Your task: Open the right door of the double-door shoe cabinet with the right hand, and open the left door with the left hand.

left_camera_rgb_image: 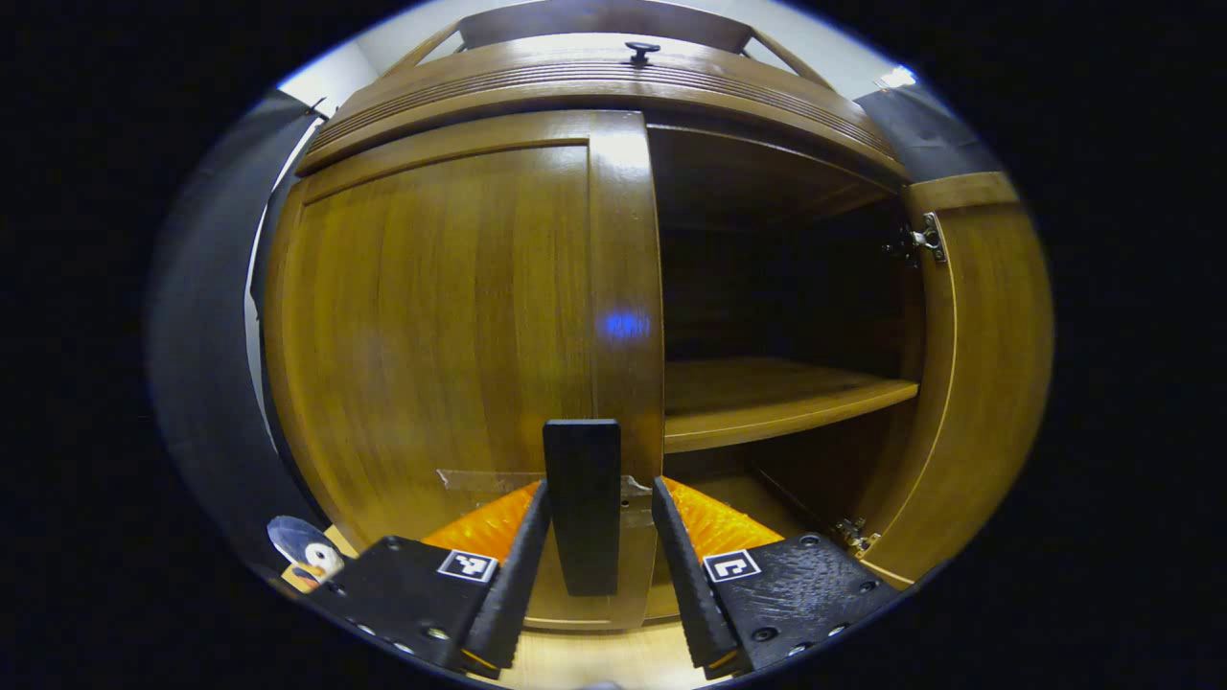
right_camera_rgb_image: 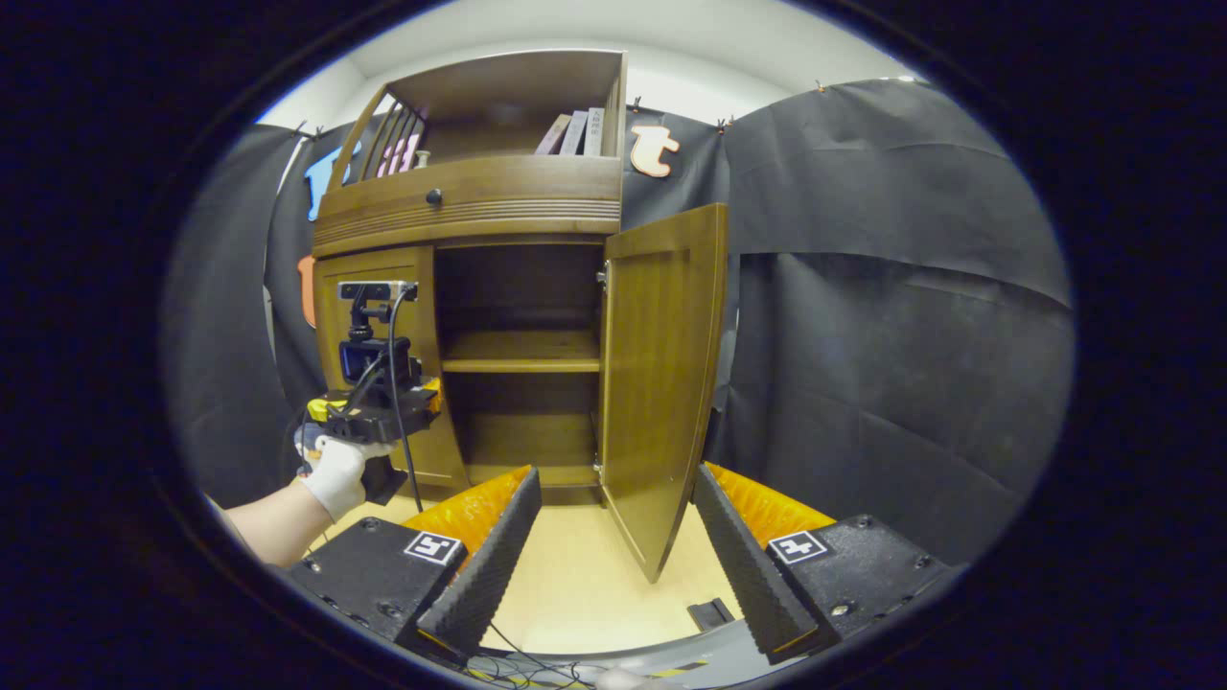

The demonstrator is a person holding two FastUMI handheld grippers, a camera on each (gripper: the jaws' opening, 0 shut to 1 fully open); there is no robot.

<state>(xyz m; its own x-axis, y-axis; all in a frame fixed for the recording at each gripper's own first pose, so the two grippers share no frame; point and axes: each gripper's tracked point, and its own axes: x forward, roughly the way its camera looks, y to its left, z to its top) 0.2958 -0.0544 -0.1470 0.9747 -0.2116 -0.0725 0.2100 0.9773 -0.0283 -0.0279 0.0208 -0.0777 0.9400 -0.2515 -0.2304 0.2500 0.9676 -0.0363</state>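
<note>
cabinet (right_camera_rgb_image: 479, 206): brown wood, upright, centre-left of right gripper view
right door (right_camera_rgb_image: 661, 383): swung wide open, frame centre
left door (left_camera_rgb_image: 441, 326): shut, black handle (left_camera_rgb_image: 582, 503) at lower centre of left gripper view

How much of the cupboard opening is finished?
About half. The right door already stands swung wide, showing the shelf inside, and the right tongs hang open, away from it. The left door is closed. The left tongs sit open around its black handle without pinching it. Left to do: close on the handle and pull that door open.
</note>
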